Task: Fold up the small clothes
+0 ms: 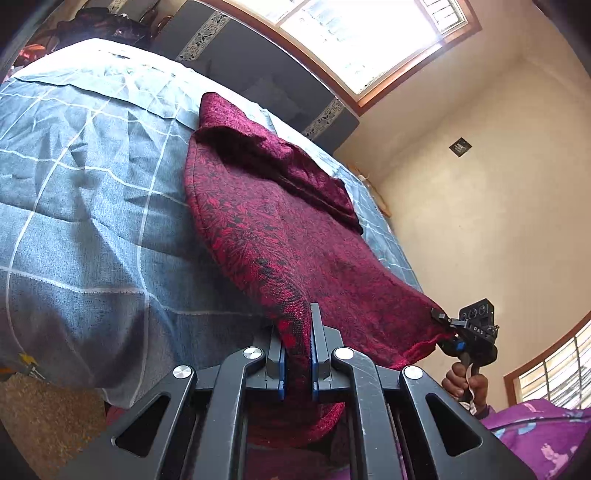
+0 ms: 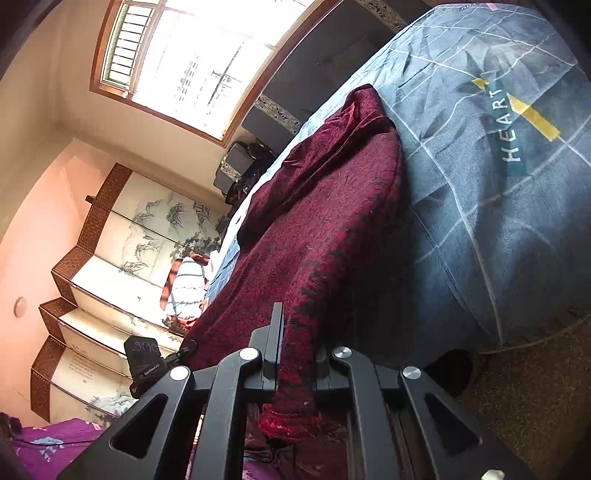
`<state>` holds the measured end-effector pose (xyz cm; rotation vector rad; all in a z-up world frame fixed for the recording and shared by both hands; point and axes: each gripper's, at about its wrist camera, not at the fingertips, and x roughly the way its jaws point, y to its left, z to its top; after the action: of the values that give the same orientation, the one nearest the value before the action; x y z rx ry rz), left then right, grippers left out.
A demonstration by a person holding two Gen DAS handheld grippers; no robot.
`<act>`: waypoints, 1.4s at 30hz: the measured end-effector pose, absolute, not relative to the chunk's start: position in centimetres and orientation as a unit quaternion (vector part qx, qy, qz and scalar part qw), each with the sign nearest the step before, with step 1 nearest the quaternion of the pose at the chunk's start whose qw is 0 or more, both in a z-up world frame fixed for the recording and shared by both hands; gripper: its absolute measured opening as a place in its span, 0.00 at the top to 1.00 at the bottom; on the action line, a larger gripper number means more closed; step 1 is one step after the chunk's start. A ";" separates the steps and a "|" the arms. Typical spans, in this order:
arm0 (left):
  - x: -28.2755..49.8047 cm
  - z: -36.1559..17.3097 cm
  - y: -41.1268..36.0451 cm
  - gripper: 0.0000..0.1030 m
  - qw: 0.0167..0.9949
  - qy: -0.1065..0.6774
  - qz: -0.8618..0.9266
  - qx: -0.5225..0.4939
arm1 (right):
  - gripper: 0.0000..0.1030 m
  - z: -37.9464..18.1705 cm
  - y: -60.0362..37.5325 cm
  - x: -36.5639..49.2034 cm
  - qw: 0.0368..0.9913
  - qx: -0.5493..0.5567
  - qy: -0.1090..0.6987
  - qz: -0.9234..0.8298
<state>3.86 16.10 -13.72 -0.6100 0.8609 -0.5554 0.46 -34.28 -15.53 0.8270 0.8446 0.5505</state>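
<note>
A dark red knitted garment (image 1: 295, 229) lies spread on the bed, its far part folded over itself. My left gripper (image 1: 297, 332) is shut on one near corner of its hem. My right gripper (image 2: 295, 339) is shut on the other near corner of the red garment (image 2: 314, 229). In the left wrist view the right gripper (image 1: 448, 325) shows at the right, held by a hand and pinching the hem. In the right wrist view the left gripper (image 2: 184, 350) shows at the lower left, at the cloth's edge. The near hem hangs between the two grippers past the bed's edge.
The bed has a grey-blue checked cover (image 1: 81, 206) with the word HEART (image 2: 509, 125). A dark headboard (image 1: 258, 66) and a window (image 1: 362, 33) stand behind. A painted folding screen (image 2: 110, 277) is at the left. Purple cloth (image 1: 546, 435) is near me.
</note>
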 end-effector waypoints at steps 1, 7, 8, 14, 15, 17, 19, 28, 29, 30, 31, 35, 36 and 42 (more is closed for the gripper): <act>4.4 -13.0 16.0 0.91 0.830 0.400 -0.262 -0.288 | 0.91 -14.9 -34.4 0.6 0.796 0.383 0.392 0.257; 11.3 -7.7 16.0 0.91 0.848 0.350 -0.268 -0.294 | 0.91 -9.6 -35.8 6.2 0.811 0.372 0.356 0.278; 13.2 -6.9 16.0 0.91 0.852 0.342 -0.264 -0.296 | 0.91 -8.7 -35.8 8.0 0.815 0.363 0.353 0.281; 26.4 -5.8 15.4 0.90 0.874 0.336 -0.211 -0.279 | 0.91 -7.2 -35.8 21.2 0.825 0.343 0.363 0.264; 28.5 -6.5 15.4 0.90 0.874 0.344 -0.197 -0.280 | 0.91 -7.7 -36.0 23.4 0.822 0.347 0.369 0.261; 32.5 -8.6 15.4 0.90 0.869 0.362 -0.175 -0.289 | 0.91 -9.1 -36.3 27.6 0.814 0.362 0.383 0.244; 35.7 -11.1 15.5 0.89 0.863 0.380 -0.155 -0.295 | 0.90 -11.0 -36.3 31.2 0.811 0.366 0.396 0.229; 40.0 -16.8 15.8 0.72 0.825 0.438 -0.141 -0.330 | 0.78 -20.8 -37.8 37.5 0.744 0.478 0.414 0.218; 39.8 -16.3 16.1 0.68 0.823 0.433 -0.147 -0.338 | 0.76 -21.0 -38.4 37.1 0.741 0.494 0.395 0.225; 39.7 -15.9 16.3 0.56 0.819 0.428 -0.155 -0.349 | 0.70 -21.0 -39.1 36.7 0.740 0.511 0.373 0.229; 39.6 -15.5 16.6 0.45 0.817 0.420 -0.162 -0.361 | 0.55 -20.9 -39.8 36.1 0.740 0.525 0.352 0.230; 38.9 -12.9 17.3 0.24 0.829 0.377 -0.166 -0.379 | 0.25 -19.8 -42.0 34.0 0.746 0.551 0.298 0.227; 38.9 -12.5 17.3 0.14 0.833 0.373 -0.162 -0.375 | 0.25 -19.6 -42.2 33.6 0.745 0.550 0.297 0.233; 38.0 -10.5 18.2 0.11 0.878 0.347 -0.109 -0.310 | 0.25 -18.4 -41.1 30.5 0.779 0.477 0.337 0.227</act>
<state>37.97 18.16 -10.46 -0.6475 0.7239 -0.2271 30.46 -41.08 -18.39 1.0318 0.7293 0.4898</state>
